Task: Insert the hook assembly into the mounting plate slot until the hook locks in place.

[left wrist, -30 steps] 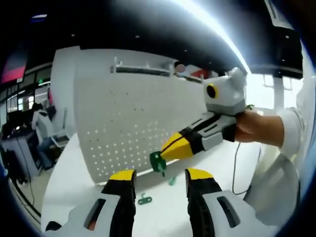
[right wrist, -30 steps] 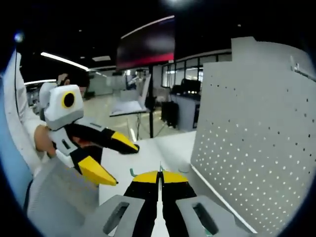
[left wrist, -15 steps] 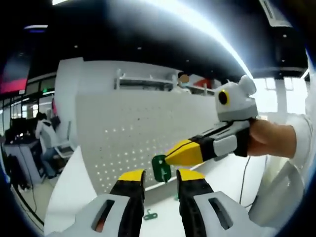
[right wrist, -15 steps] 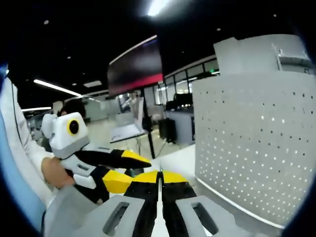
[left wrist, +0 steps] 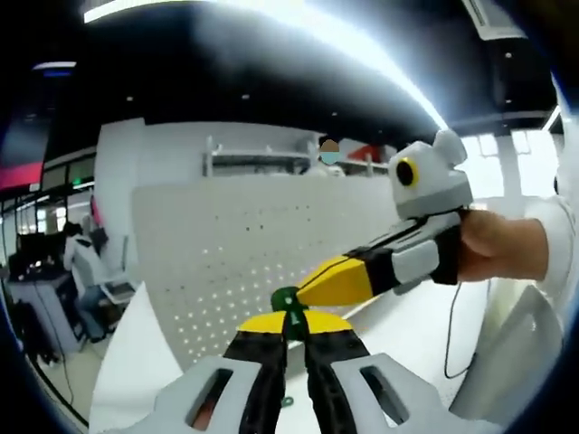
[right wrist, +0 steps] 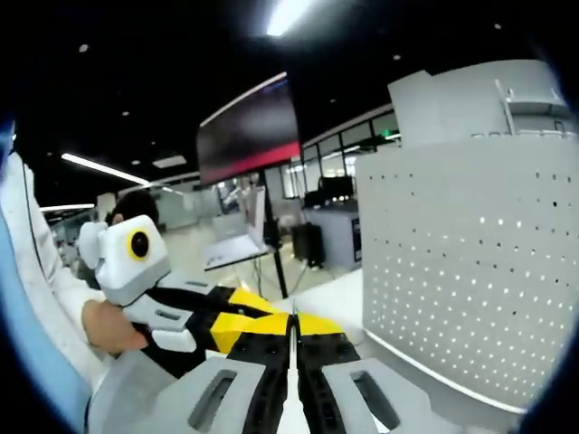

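A small green hook (left wrist: 288,299) sits between the yellow tips of my left gripper (left wrist: 294,318), whose jaws have closed in on it from below. My right gripper (left wrist: 309,287) reaches in from the right, shut on the same hook at its tip. Behind them the white perforated mounting plate (left wrist: 240,244) stands upright on the table. In the right gripper view my right gripper (right wrist: 292,318) shows its jaws pressed together, the left gripper (right wrist: 253,314) meets it from the left, and the mounting plate (right wrist: 470,271) stands to the right. The hook is hidden there.
A white table (left wrist: 425,334) carries the plate, and a loose green piece (left wrist: 286,400) lies on it below my jaws. A dark cable (left wrist: 447,339) hangs at the right. A person (left wrist: 80,262) sits at a desk far left. A hand (left wrist: 498,249) holds the right gripper.
My left gripper's jaws have closed from wide apart onto the green hook held by the right gripper. Both grippers have come together, higher in front of the plate.
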The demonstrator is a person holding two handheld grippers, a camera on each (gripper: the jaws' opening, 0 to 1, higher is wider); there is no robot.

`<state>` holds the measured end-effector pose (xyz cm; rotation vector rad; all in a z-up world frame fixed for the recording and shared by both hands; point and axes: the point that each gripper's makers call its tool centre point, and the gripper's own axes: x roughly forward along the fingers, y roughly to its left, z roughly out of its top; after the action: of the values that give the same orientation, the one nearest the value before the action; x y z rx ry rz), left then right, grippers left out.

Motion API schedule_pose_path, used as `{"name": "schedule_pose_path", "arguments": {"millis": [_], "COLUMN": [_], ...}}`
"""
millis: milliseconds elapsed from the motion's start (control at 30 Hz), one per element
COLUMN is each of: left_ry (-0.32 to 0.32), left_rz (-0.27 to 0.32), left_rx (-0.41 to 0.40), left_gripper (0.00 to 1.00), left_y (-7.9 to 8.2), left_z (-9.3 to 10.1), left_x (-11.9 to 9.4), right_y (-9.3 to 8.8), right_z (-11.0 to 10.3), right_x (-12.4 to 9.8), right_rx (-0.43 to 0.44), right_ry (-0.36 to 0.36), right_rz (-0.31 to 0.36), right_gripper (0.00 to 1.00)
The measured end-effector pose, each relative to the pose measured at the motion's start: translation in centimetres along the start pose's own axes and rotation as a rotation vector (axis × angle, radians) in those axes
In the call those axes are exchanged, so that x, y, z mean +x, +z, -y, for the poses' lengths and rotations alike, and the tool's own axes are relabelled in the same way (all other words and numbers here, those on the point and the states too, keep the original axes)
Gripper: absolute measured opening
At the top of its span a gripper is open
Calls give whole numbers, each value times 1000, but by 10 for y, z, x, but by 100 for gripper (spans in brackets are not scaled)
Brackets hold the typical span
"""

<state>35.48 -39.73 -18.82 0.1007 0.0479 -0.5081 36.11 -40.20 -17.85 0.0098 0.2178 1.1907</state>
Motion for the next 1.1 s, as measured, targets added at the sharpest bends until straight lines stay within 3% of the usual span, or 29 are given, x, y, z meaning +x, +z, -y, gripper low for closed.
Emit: {"name": "schedule_pose_path", "arguments": {"millis": [500, 667, 933, 1100], "left_ry": [0, 1, 0, 3], "left_rz": [0, 6, -3, -5], "left_rx": [2, -7, -15, -22], "left_gripper": [5, 4, 4, 4], "left_y": [-2, -2, -4, -5], "left_z": [-2, -3, -2, -2], "left_x": [2, 1, 2, 2], "right_y": [-1, 0, 0, 0], "right_z": [-2, -3, -7, -6], "right_x": [0, 1, 1, 1], "right_rx": [5, -35, -217, -214], "right_ry": [-2, -4, -4, -4], "right_rz": [2, 2, -22, -22], "right_gripper": [0, 0, 0, 0]}}
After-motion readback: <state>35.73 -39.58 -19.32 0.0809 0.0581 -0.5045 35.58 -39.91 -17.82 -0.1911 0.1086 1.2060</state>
